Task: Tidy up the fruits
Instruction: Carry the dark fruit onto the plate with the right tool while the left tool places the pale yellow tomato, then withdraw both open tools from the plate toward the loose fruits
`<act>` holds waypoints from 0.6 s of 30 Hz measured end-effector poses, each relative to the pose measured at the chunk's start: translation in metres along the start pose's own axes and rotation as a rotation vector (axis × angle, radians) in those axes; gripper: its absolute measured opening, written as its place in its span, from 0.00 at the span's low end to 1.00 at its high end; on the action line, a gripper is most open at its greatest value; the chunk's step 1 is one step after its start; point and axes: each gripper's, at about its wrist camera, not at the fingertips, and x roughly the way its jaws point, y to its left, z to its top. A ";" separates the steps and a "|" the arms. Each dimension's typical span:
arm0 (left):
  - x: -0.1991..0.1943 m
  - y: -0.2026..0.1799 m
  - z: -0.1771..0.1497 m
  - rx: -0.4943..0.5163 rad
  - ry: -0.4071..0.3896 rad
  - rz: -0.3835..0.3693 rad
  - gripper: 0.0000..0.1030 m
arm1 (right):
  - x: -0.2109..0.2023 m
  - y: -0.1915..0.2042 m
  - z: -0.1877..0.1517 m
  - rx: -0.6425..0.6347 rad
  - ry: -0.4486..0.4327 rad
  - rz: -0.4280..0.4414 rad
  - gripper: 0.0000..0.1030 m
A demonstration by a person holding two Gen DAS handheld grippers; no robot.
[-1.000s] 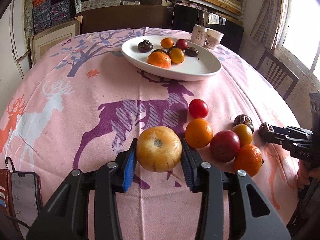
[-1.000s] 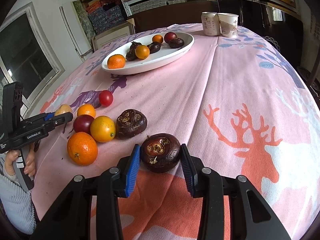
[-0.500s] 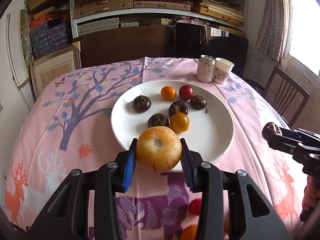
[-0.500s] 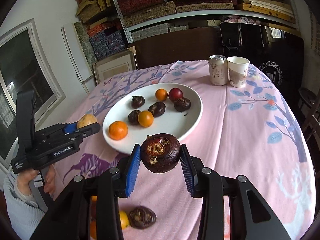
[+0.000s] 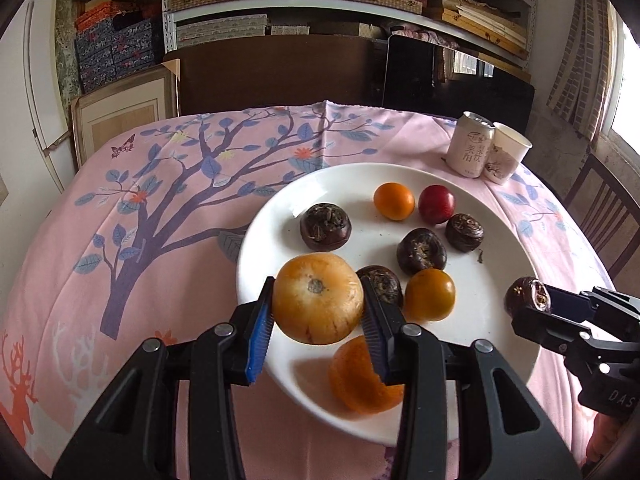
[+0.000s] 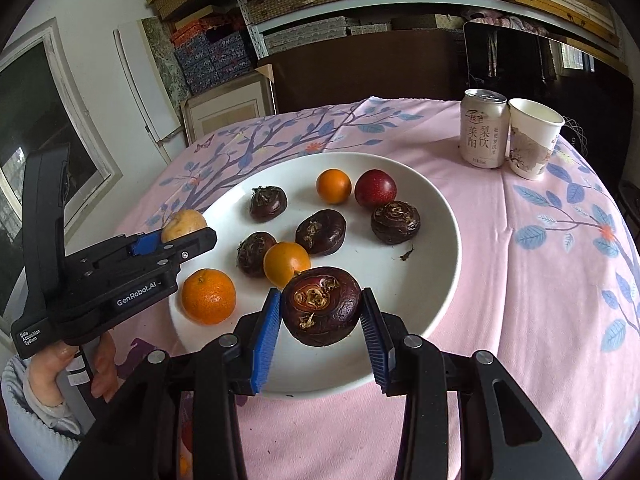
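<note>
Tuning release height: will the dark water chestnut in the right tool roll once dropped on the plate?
Probably little: the water chestnut looks squat and flattened, like those lying flat on the white plate. The glossy plate may let it slide. It looks firm between the right tool pads.

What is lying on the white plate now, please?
On the plate lie four dark water chestnuts, three orange fruits and one red fruit. The fruits in both tongs hang above it and cover part of its near side, so anything there cannot be seen.
</note>
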 end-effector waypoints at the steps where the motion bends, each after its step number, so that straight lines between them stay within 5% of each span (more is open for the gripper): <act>1: 0.004 0.001 -0.001 -0.002 0.009 0.001 0.39 | 0.003 0.001 -0.001 -0.004 0.007 0.005 0.39; 7: 0.013 0.003 -0.005 -0.011 0.019 0.014 0.40 | 0.012 -0.002 -0.006 0.015 0.026 0.007 0.41; 11: 0.001 -0.005 -0.006 0.028 -0.029 0.057 0.58 | 0.012 -0.006 -0.008 0.030 0.020 0.005 0.42; 18: -0.017 -0.019 -0.009 0.088 -0.100 0.117 0.68 | 0.005 -0.005 -0.011 0.033 0.002 0.019 0.43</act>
